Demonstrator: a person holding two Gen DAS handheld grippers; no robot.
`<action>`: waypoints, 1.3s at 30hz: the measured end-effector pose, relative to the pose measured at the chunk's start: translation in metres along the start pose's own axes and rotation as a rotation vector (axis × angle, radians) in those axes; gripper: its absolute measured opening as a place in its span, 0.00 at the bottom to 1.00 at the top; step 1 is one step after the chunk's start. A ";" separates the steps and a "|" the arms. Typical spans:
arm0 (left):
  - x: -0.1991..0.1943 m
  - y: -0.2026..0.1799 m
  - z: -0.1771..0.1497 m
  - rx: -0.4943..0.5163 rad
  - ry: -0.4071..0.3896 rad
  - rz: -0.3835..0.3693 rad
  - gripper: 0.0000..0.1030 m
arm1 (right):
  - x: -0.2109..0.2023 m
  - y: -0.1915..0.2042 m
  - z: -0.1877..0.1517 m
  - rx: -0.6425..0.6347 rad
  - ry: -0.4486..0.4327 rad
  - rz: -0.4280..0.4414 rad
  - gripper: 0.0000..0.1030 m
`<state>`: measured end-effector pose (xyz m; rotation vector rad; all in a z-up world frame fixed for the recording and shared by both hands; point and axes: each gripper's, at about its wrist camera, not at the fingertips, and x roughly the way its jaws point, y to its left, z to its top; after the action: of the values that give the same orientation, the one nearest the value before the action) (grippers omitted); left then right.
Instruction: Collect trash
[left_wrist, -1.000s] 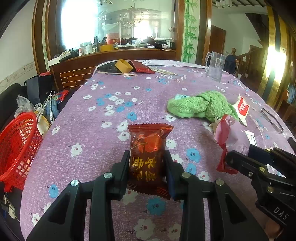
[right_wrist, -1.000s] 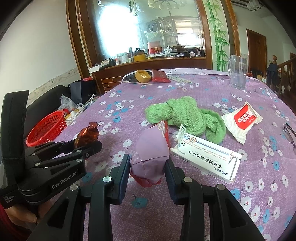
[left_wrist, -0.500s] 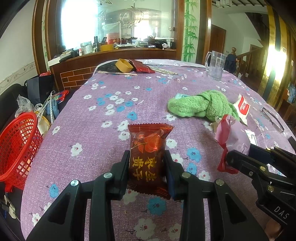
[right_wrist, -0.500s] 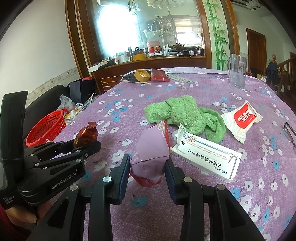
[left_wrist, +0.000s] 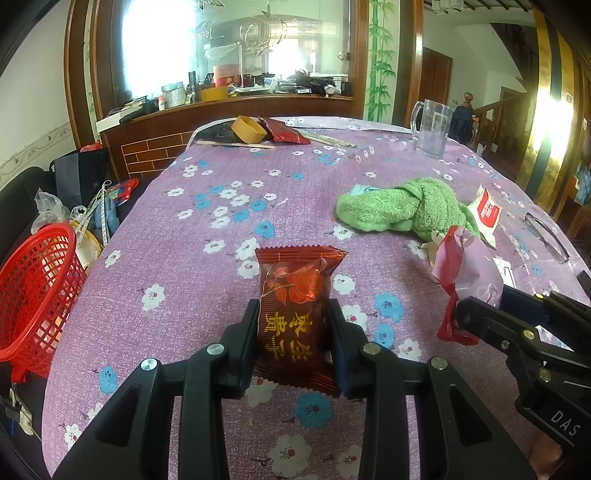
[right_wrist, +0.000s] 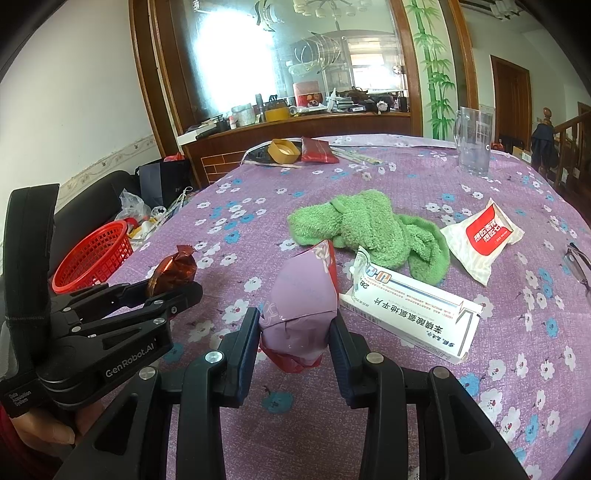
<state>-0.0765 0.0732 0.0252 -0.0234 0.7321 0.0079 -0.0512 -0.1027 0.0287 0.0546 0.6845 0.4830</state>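
Observation:
My left gripper (left_wrist: 292, 317) is shut on a dark red snack wrapper (left_wrist: 295, 295) with gold lettering, held just above the purple flowered tablecloth (left_wrist: 207, 206). From the right wrist view that same left gripper (right_wrist: 184, 286) shows at the left with the red wrapper (right_wrist: 173, 269) in its tips. My right gripper (right_wrist: 293, 325) is shut on a crumpled pink-and-red wrapper (right_wrist: 303, 295); it appears at the right of the left wrist view, right gripper (left_wrist: 461, 314) with the pink wrapper (left_wrist: 465, 269). A red mesh basket (left_wrist: 33, 291) stands off the table's left edge.
On the cloth lie a green towel (right_wrist: 354, 225), a white medicine box (right_wrist: 410, 314), a white-and-red packet (right_wrist: 484, 236), glasses (right_wrist: 576, 262), a clear mug (right_wrist: 474, 142), a yellow tape roll (right_wrist: 282, 151) and a red packet (right_wrist: 317, 151). Bags clutter the floor at left.

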 end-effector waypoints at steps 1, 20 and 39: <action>0.000 0.000 0.000 0.001 0.001 0.000 0.32 | 0.000 0.000 0.000 0.000 0.001 0.000 0.39; -0.018 0.018 0.003 -0.036 -0.026 -0.027 0.32 | -0.001 -0.001 0.004 0.019 0.033 -0.006 0.39; -0.090 0.154 0.018 -0.249 -0.139 0.113 0.32 | 0.003 0.092 0.064 -0.084 0.075 0.186 0.39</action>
<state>-0.1339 0.2272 0.0955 -0.2172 0.5894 0.2072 -0.0477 -0.0129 0.0958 0.0208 0.7356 0.6948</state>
